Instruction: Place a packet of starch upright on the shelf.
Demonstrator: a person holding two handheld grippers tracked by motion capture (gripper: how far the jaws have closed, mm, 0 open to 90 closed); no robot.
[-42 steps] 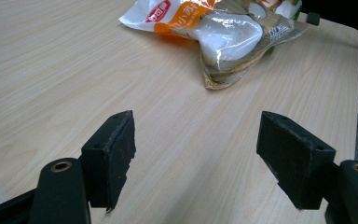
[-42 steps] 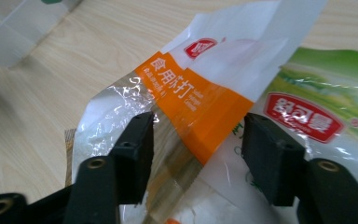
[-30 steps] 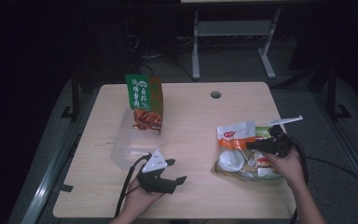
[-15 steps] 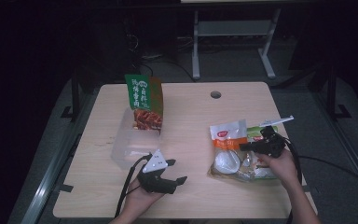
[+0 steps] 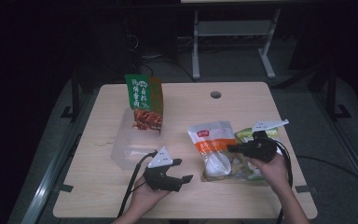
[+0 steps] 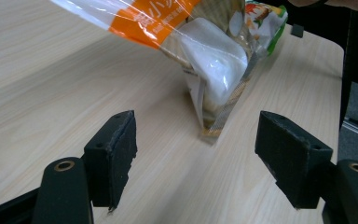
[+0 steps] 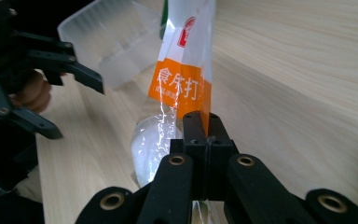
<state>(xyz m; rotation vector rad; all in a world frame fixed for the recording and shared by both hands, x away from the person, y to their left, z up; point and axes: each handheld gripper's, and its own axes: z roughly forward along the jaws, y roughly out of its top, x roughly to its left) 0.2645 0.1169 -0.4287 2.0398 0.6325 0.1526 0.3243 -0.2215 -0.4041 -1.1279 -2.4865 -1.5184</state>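
Fingers [image 7: 200,126] of the right gripper [image 5: 233,148], just closed, pinch the orange-and-white snack bag [image 5: 213,147] off the surface [image 5: 261,100], apparently for the clear plastic container [image 5: 127,147]; left gripper [image 5: 182,170] waits agape.

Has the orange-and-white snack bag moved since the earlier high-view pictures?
Yes. The orange-and-white snack bag, pinched by the right hand-held gripper, has shifted left, toward the clear plastic container, off the green packet.

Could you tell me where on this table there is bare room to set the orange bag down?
The table is bare along its far edge around the round hole, and in the middle strip between the clear tub and the orange bag. The near right is crowded: the right gripper pinches that bag over a green packet.
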